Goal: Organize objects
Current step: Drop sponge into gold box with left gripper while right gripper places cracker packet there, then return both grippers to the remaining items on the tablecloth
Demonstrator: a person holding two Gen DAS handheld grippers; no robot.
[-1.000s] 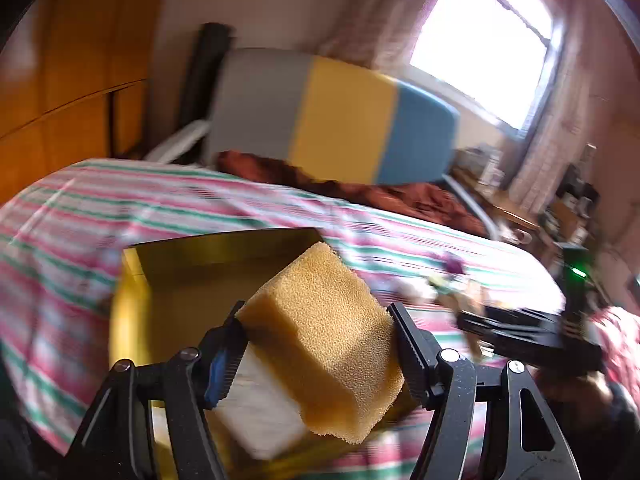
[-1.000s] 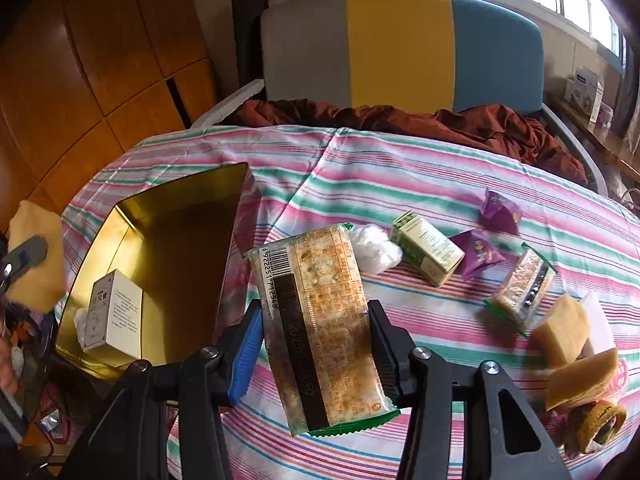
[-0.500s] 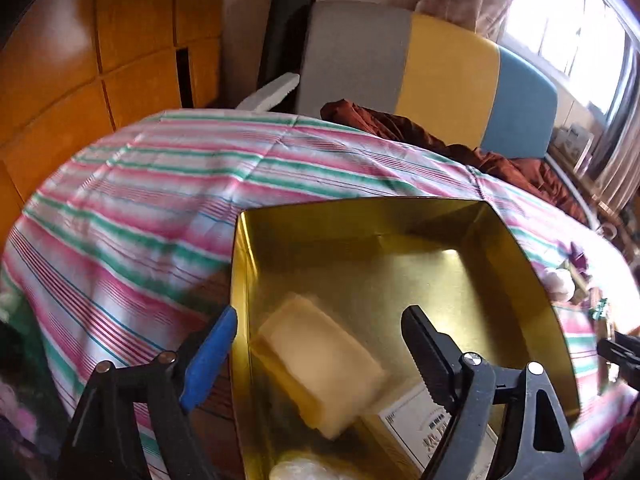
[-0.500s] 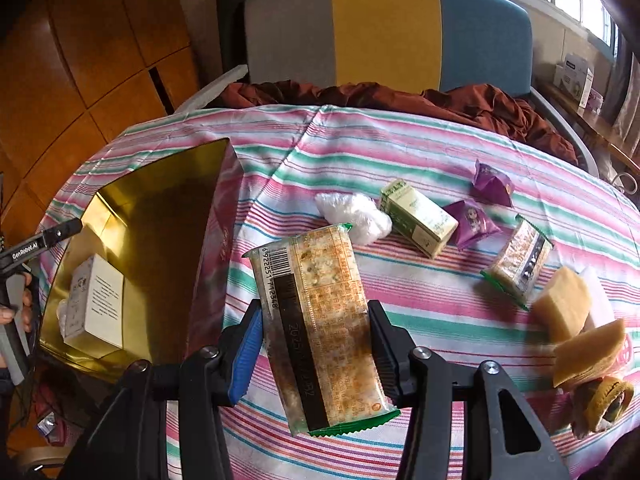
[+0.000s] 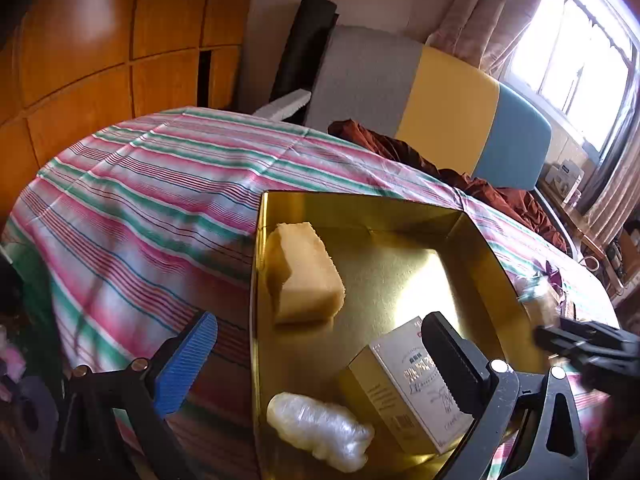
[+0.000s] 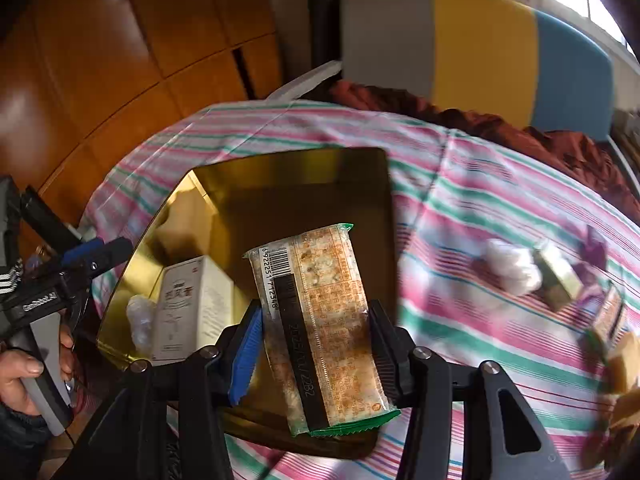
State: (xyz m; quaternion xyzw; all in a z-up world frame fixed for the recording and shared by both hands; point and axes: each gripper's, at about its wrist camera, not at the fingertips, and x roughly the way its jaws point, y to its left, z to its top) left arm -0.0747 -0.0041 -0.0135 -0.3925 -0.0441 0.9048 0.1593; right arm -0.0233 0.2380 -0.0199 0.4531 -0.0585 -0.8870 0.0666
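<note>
— Holding what? Right gripper [image 6: 316, 344] clamping a cracker packet [image 6: 320, 328] by its long sides, long axis running away from the jaws, hanging over the gold tray's [image 6: 390, 216] right edge.

— Room inside? Bare floor at the tray's far right corner; sponge [image 5: 306, 272], white box [image 5: 416, 384], plastic wad [image 5: 320, 436] crowding left and near edges. Left gripper [image 5: 320, 356] gaping empty.
</note>
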